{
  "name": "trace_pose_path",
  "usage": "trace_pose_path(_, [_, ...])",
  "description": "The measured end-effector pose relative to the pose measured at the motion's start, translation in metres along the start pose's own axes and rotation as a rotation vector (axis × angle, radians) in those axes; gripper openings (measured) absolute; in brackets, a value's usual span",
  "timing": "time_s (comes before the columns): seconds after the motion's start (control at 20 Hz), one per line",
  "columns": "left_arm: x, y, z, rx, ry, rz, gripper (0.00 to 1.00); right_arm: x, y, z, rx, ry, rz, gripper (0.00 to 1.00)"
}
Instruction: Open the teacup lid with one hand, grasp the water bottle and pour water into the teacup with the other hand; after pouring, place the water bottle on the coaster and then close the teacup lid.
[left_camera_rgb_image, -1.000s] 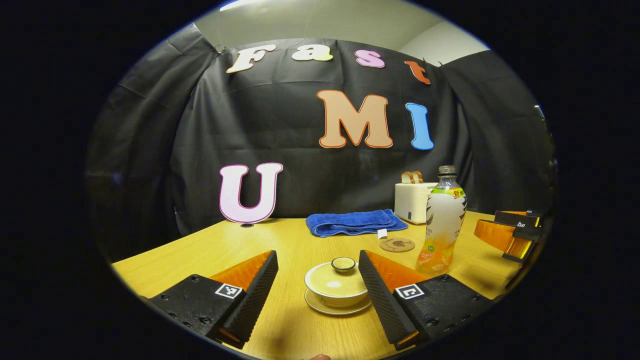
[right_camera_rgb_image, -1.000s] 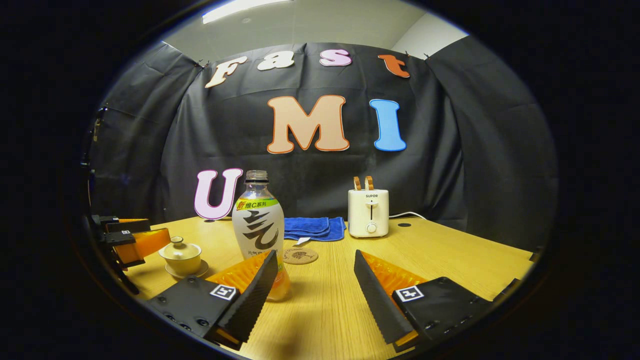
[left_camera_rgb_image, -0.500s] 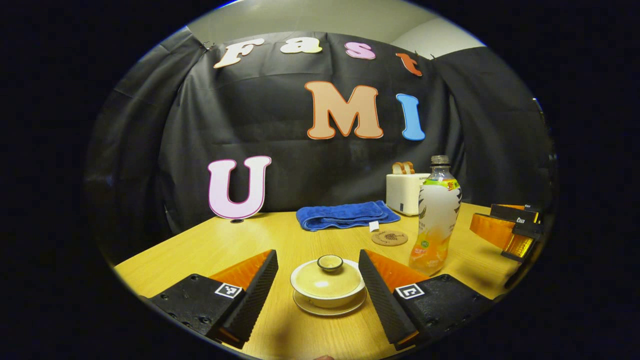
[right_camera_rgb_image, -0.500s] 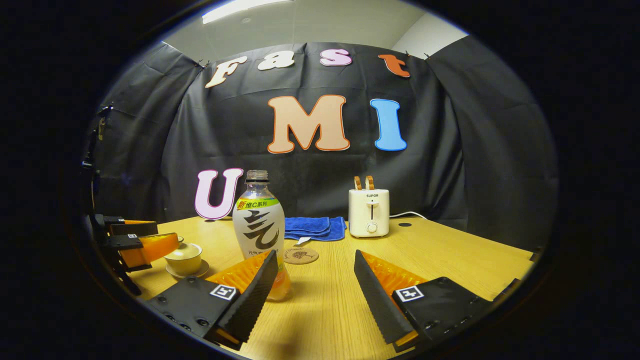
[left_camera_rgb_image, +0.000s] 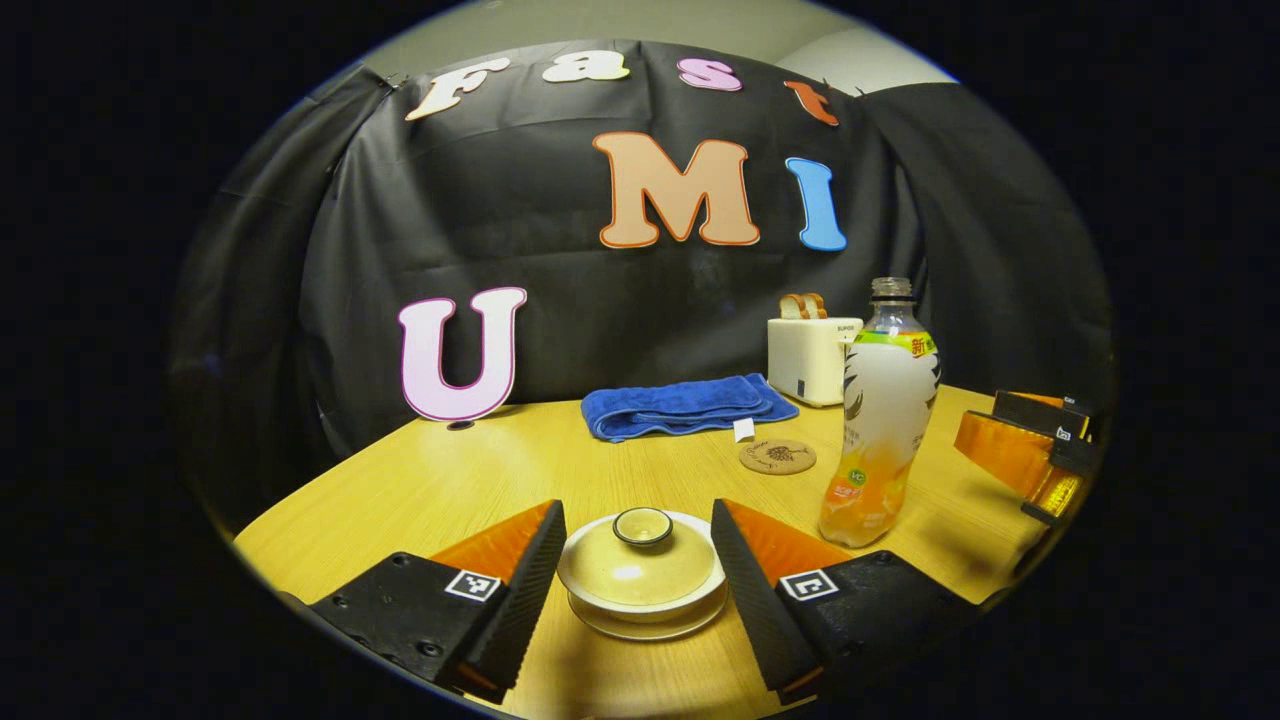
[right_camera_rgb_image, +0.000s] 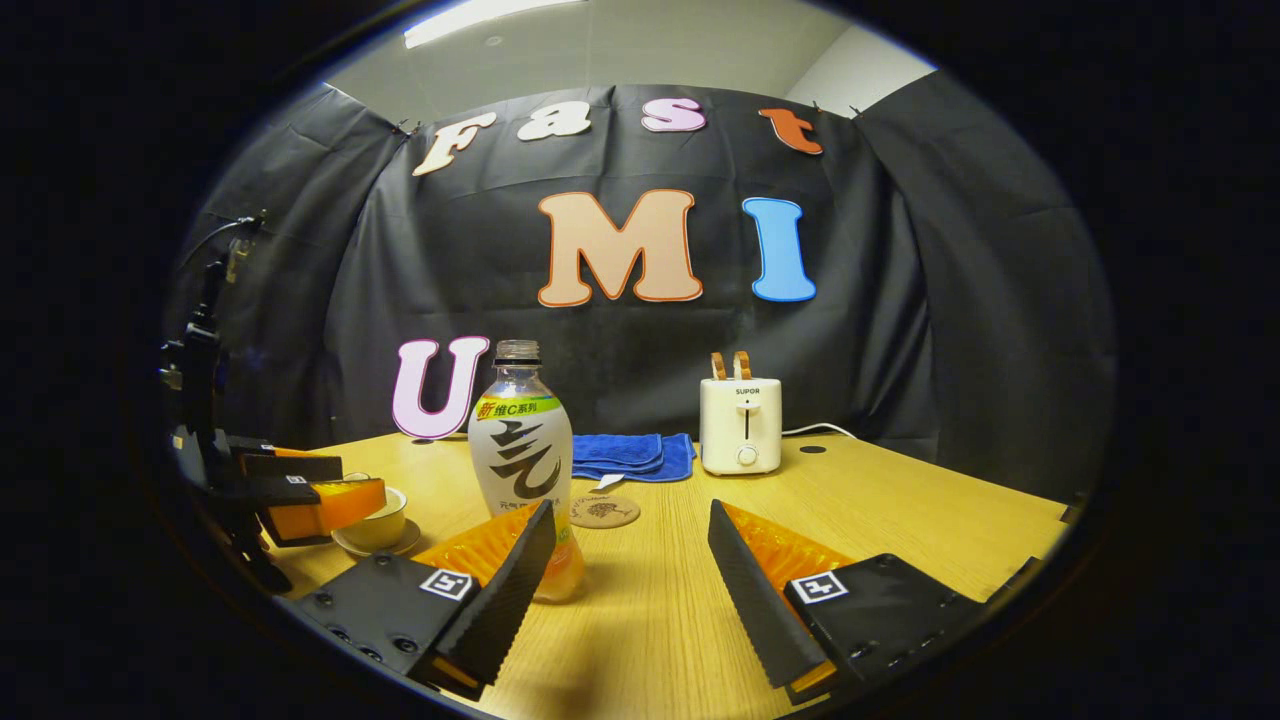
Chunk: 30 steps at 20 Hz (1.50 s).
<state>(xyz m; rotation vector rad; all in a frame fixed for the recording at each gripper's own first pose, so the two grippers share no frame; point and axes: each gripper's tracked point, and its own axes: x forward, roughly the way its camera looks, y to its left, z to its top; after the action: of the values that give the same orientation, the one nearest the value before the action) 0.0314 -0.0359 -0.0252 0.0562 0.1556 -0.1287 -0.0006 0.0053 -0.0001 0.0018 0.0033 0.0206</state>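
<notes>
Left gripper (left_camera_rgb_image: 630, 545) open, straddling lidded teacup (left_camera_rgb_image: 642, 575).

1. My left gripper (left_camera_rgb_image: 632, 560) has advanced: its open fingers now flank the teacup (left_camera_rgb_image: 642, 578).
2. Seen from the right gripper view, it now hides the teacup lid (left_camera_rgb_image: 641, 560).

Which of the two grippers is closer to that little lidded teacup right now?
Left. The left gripper has its open fingers either side of the teacup; the right gripper is off by the water bottle.
</notes>
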Motion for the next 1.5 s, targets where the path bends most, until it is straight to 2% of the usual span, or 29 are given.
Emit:
trace_pose_path(0.05, [0.002,0.000,-0.001,0.002,0.004,0.001,0.84,0.000,0.000,0.001,0.000,0.000,0.001,0.98])
trace_pose_path(0.1, [0.003,0.000,-0.002,0.003,0.007,0.002,0.80,0.000,0.001,0.001,0.000,0.000,0.002,0.94])
trace_pose_path(0.15, [0.005,-0.001,-0.003,0.005,0.013,-0.002,0.78,0.000,0.001,0.000,0.000,0.000,0.004,0.98])
trace_pose_path(0.25, [0.007,-0.002,-0.004,0.011,0.021,-0.004,0.73,0.000,0.001,0.000,0.000,0.000,0.005,0.98])
trace_pose_path(0.3, [0.009,-0.002,-0.004,0.013,0.023,-0.002,0.68,0.000,0.000,0.000,0.000,0.000,0.005,1.00])
trace_pose_path(0.35, [0.008,-0.002,-0.003,0.014,0.018,-0.003,0.63,0.000,0.001,0.001,0.000,0.000,0.006,0.94])
trace_pose_path(0.4, [0.009,-0.003,-0.005,0.014,0.021,-0.002,0.59,0.000,0.001,0.000,0.000,-0.001,0.007,0.98])
trace_pose_path(0.45, [0.010,-0.003,-0.005,0.018,0.021,-0.002,0.58,-0.001,0.001,0.001,0.000,-0.001,0.007,0.94])
trace_pose_path(0.5, [0.010,-0.004,-0.005,0.024,0.021,-0.003,0.57,0.000,0.001,0.000,0.000,0.000,0.007,0.98])
trace_pose_path(0.65, [0.010,-0.004,-0.004,0.041,0.017,-0.003,0.52,0.000,0.001,0.001,0.000,-0.001,0.007,0.98])
trace_pose_path(0.75, [0.010,-0.002,-0.002,0.048,0.005,0.007,0.45,0.000,0.001,0.000,0.000,-0.001,0.007,0.98])
trace_pose_path(0.85, [0.009,-0.003,-0.003,0.051,0.007,0.003,0.28,0.000,0.001,0.001,0.000,-0.001,0.007,0.98])
trace_pose_path(1.25, [0.008,-0.002,0.002,0.028,-0.026,-0.007,0.20,0.000,0.001,0.000,0.000,0.001,0.007,0.98])
trace_pose_path(1.3, [0.008,-0.001,0.004,0.027,-0.032,-0.003,0.20,0.000,0.002,-0.001,0.000,0.002,0.007,0.94])
trace_pose_path(1.35, [0.008,0.001,0.007,0.021,-0.037,0.003,0.20,0.000,0.002,0.000,0.000,0.001,0.010,0.98])
trace_pose_path(1.45, [0.006,0.004,0.016,0.013,-0.059,0.005,0.20,0.000,0.004,0.000,0.000,0.003,0.023,0.98])
trace_pose_path(1.5, [0.005,0.006,0.020,0.011,-0.064,0.012,0.20,0.000,0.006,0.000,0.001,0.002,0.032,0.94])
